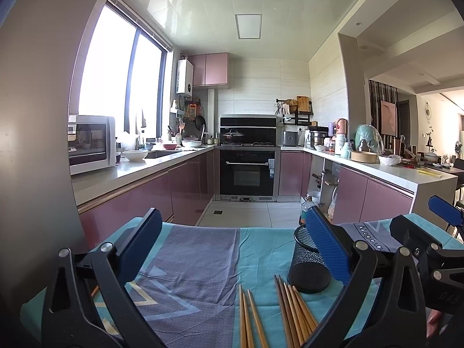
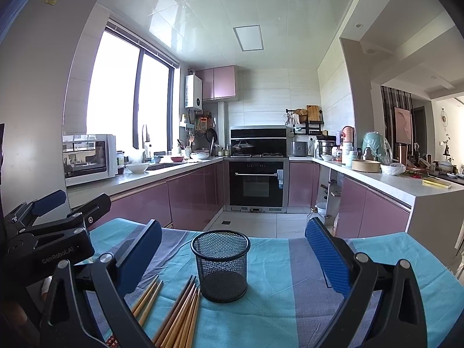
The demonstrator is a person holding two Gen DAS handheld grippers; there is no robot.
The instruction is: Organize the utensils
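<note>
A black mesh holder [image 2: 221,265] stands upright and empty on a teal and grey cloth [image 2: 290,304]. It also shows in the left wrist view [image 1: 308,264], partly behind a blue finger [image 1: 327,249]. Several wooden chopsticks [image 2: 178,316] lie flat in front of the holder, with a second lighter bunch [image 2: 148,298] to their left. In the left wrist view the two bunches [image 1: 293,310] [image 1: 248,319] lie side by side. My left gripper [image 1: 232,246] is open and empty above the cloth. My right gripper [image 2: 232,255] is open and empty, its fingers either side of the holder.
The cloth-covered table [image 1: 203,261] ends ahead at the tiled kitchen floor [image 1: 246,211]. Pink cabinets [image 1: 145,194] run along the left, an oven [image 1: 248,171] stands at the back, a cluttered counter [image 1: 391,171] runs along the right. The right gripper's body [image 1: 420,249] sits close at my right.
</note>
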